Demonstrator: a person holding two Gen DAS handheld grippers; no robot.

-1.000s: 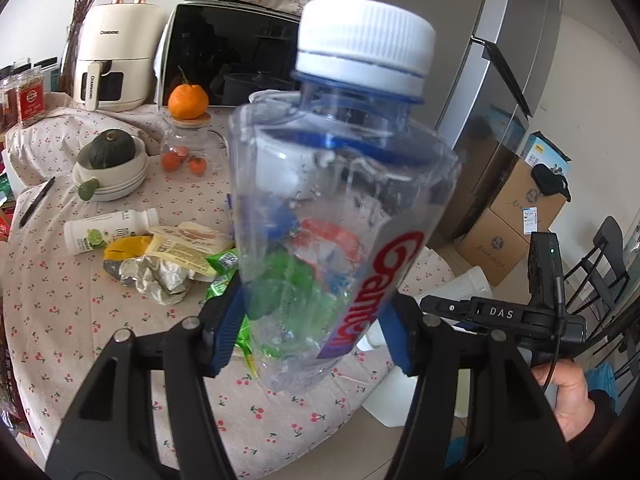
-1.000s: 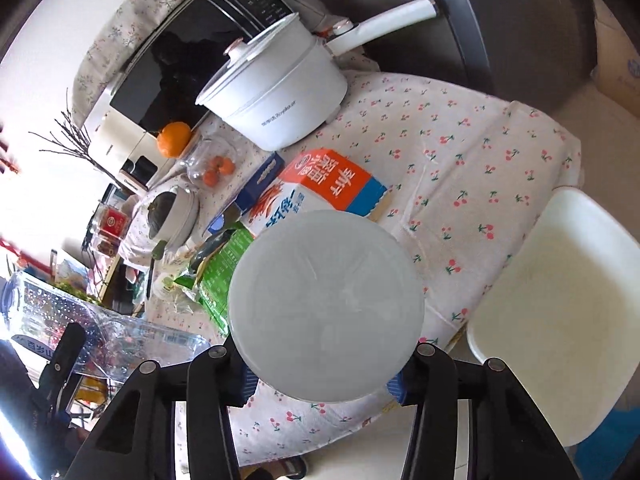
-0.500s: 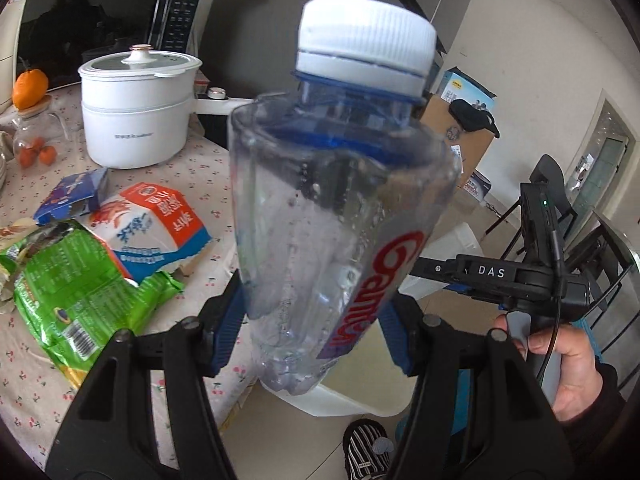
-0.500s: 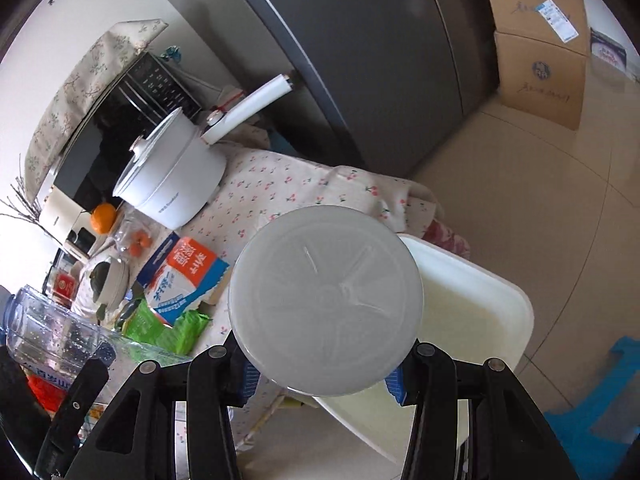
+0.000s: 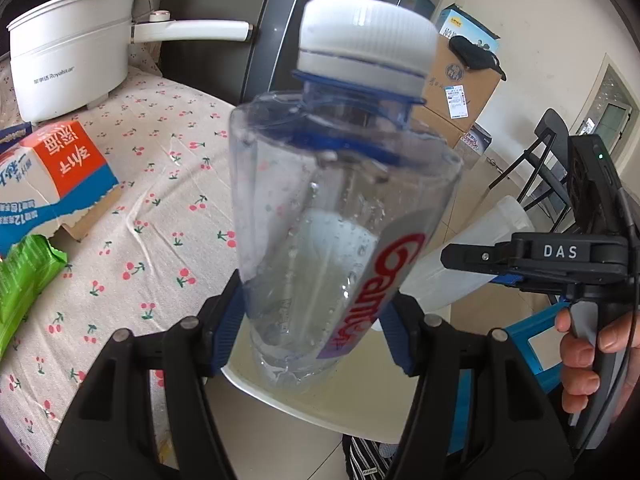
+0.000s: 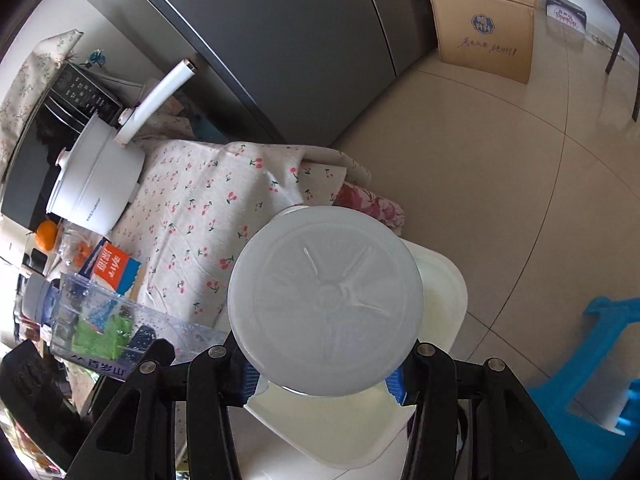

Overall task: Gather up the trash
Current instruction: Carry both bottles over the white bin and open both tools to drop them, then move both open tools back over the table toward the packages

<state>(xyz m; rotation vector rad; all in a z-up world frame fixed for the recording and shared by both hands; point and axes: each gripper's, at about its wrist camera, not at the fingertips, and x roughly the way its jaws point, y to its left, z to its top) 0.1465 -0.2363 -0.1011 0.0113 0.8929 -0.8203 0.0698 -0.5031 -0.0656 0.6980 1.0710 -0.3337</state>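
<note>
Left gripper (image 5: 312, 336) fingers clamp a near-empty, light, slick, crushable bottle (image 5: 340, 216) low; right gripper (image 6: 324, 372) fingers grip a stiff white container (image 6: 326, 300) over the bin (image 6: 440, 292).

Both wrist views close, angled down; share tablecloth (image 5: 160, 184), bin (image 6: 440, 292).

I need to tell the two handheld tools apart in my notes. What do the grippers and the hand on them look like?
Both grippers, left gripper and right gripper, have black plastic linkage arms with silver rivets and blue ribbed pads. Seen from the left wrist, the right gripper's body reads "DAS" in white, carries a black box with a green light, and a thin black cable. The hand gripping it is bare; no sleeve is visible.
</note>
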